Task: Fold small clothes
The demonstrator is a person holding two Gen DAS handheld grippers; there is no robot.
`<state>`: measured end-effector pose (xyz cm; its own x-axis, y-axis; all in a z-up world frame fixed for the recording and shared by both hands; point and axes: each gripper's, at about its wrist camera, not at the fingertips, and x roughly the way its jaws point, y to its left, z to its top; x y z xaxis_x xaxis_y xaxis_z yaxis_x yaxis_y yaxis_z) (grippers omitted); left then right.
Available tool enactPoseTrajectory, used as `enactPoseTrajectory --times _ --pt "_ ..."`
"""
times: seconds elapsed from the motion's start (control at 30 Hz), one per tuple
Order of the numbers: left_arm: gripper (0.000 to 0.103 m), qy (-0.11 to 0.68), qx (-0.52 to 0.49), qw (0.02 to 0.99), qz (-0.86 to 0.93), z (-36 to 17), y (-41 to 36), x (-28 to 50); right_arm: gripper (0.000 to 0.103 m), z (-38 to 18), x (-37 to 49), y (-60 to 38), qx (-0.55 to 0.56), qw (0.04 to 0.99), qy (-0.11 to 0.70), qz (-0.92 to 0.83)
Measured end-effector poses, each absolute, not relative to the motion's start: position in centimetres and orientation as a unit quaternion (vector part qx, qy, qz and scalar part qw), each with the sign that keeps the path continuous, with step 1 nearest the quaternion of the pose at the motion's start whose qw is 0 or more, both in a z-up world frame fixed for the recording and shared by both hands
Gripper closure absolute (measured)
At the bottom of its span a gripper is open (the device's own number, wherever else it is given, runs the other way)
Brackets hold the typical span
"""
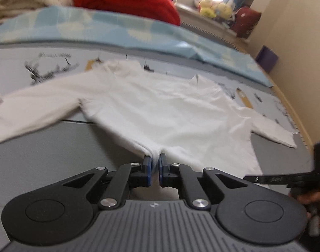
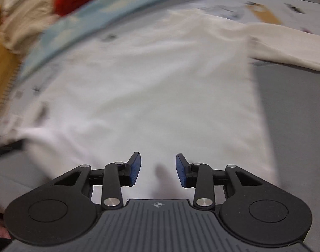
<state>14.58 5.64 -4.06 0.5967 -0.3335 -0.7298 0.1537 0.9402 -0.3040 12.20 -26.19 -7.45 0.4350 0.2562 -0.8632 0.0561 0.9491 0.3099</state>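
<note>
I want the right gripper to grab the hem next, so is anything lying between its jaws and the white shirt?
Nothing visible does. The right gripper hangs with open jaws directly over bare fabric of the white shirt. The left gripper already pinches the hem off to one side, clear of that gap.

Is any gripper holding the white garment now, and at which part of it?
The left gripper pinches the white garment at its near hem edge. The right gripper is open above it, holding nothing.

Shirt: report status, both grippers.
Left gripper shut on shirt hem. Right gripper open above shirt, holding nothing. Shirt flat on bed, sleeves spread. Nothing in the way.
</note>
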Motion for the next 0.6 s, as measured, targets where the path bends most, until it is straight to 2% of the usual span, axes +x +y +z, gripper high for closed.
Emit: enactPoseTrajectory --times 0.2,0.27,0.33,0.5,0.6 --pt "0.095 0.456 -0.198 0.861 -0.108 -2.6 13.4 11.0 0.065 -9.1 9.0 -29.3 0.064 0.818 0.572 -0.002" --pt "0.09 0.478 -0.188 0.852 -0.099 -3.2 14.1 11.0 0.065 -8.9 8.1 -29.9 0.045 0.821 0.569 -0.002" --pt "0.078 0.506 -0.167 0.84 -0.1 -4.5 14.0 11.2 0.064 -8.8 7.4 -30.5 0.035 0.823 0.567 0.002" --pt "0.059 0.563 -0.103 0.811 -0.12 -8.9 12.3 11.2 0.064 -8.9 6.1 -32.1 0.025 0.819 0.572 -0.015" --pt "0.056 0.567 -0.096 0.806 -0.145 -10.0 11.1 11.8 0.064 -9.5 5.6 -33.0 0.039 0.812 0.583 -0.016"
